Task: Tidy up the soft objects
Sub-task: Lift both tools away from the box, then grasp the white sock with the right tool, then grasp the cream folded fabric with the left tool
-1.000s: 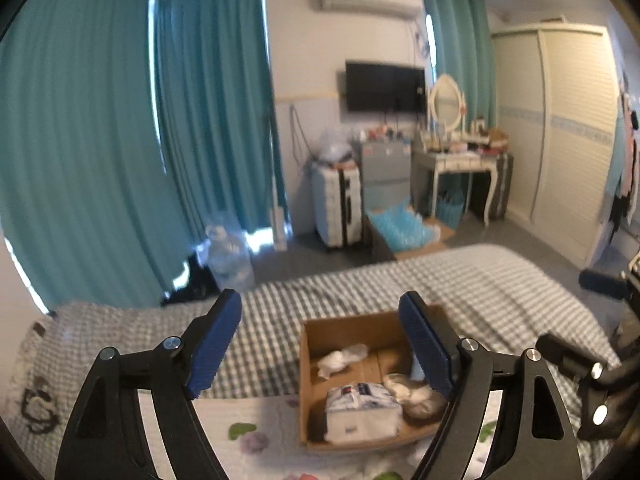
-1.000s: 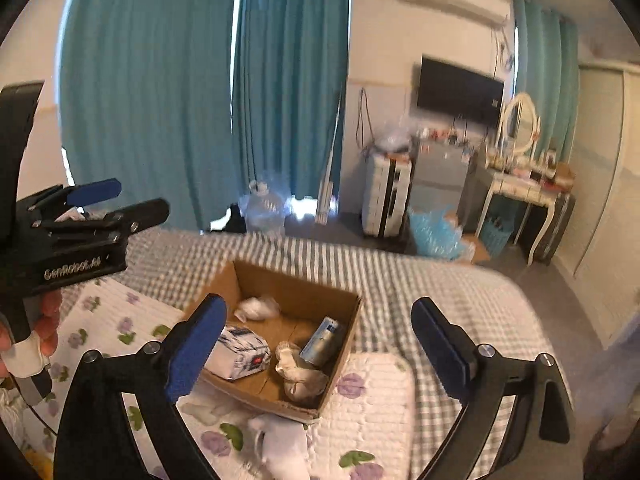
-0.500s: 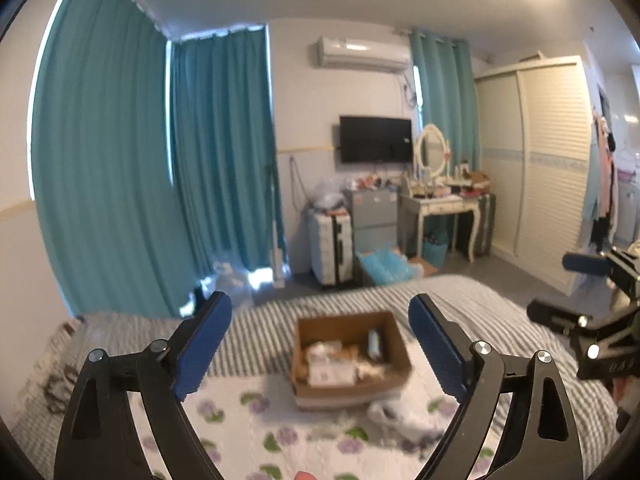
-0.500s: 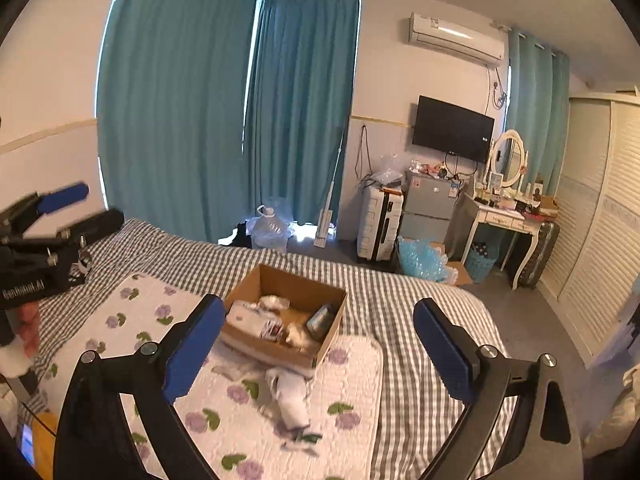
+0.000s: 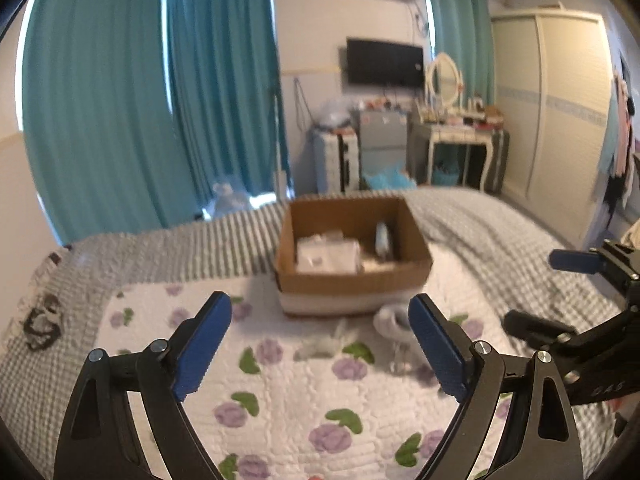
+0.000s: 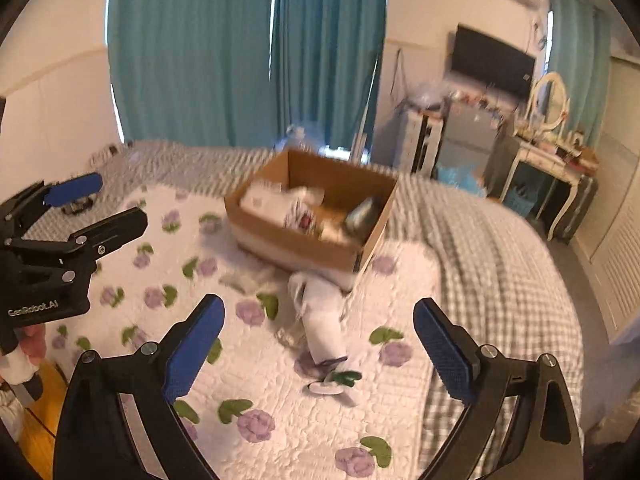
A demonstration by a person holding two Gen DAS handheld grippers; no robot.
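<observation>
A brown cardboard box (image 5: 354,280) (image 6: 304,248) sits on a white floral quilt (image 5: 280,400) (image 6: 248,380) on the bed, with a white packet (image 5: 326,254) and other soft items inside. A white sock-like cloth (image 6: 322,320) (image 5: 390,318) lies on the quilt just in front of the box. A smaller pale piece (image 5: 324,346) (image 6: 246,278) lies to its left. My left gripper (image 5: 320,354) is open and empty above the quilt, short of the box. My right gripper (image 6: 318,354) is open and empty above the white cloth.
A grey checked bedspread (image 5: 500,240) covers the bed around the quilt. Teal curtains (image 5: 160,100), a suitcase (image 5: 334,160), a dressing table (image 5: 456,136) and a wardrobe (image 5: 560,100) stand beyond the bed. The left gripper shows at the left of the right wrist view (image 6: 68,220).
Both grippers have come down and closer to the quilt and box after pulling back half a second ago. Both stay open and empty.
</observation>
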